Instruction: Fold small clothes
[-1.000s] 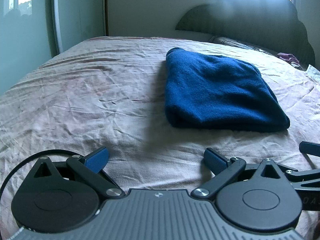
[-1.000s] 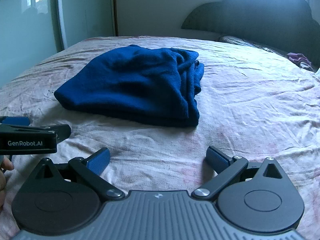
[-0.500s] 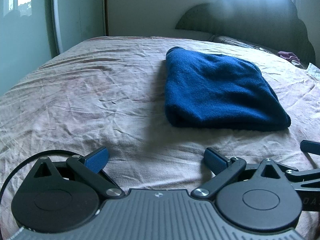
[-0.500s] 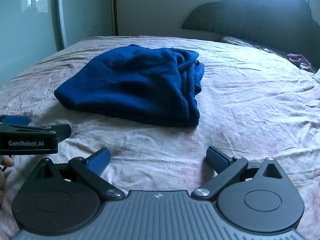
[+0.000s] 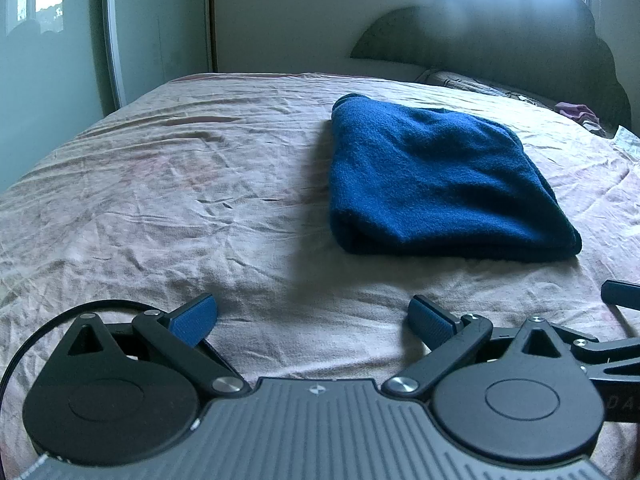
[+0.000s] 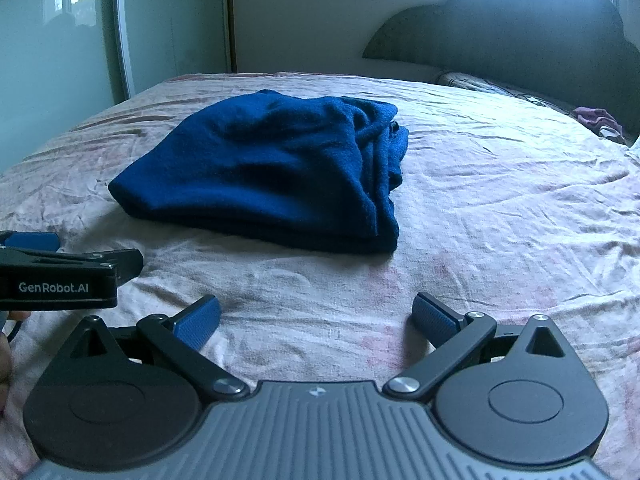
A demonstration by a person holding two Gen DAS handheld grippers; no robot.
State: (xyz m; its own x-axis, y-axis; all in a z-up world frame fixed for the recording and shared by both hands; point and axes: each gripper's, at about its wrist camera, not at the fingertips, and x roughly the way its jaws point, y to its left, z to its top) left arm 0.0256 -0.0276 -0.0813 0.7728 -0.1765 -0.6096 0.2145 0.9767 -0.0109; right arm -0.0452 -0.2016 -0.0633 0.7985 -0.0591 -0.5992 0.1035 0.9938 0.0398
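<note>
left wrist view puts your left gripper (image 5: 313, 316) low in the frame with its jaws spread wide and nothing between them, only the sheet of the bed (image 5: 160, 208) under the gap. right of centre in that view lies the blue garment (image 5: 432, 184), folded into a compact block with a rounded fold facing you and its surface fairly smooth.

right wrist view shows your right gripper (image 6: 316, 316) the same way, jaws wide apart and empty, resting low over the bed. the garment sits left of centre there, and its right side shows several stacked layers, slightly bunched and uneven near the upper edge. your left gripper appears at the left edge of that frame, well clear of the cloth.

neither gripper touches the garment; both sit near its front edge but apart from it. judging from the layered shape, the folding of this piece looks done or nearly so. what may be left is tidying the ragged right-hand layers. a purple cloth (image 6: 596, 118) lies at the far right by the headboard (image 6: 520, 32); you cannot tell whether it belongs to the task.
</note>
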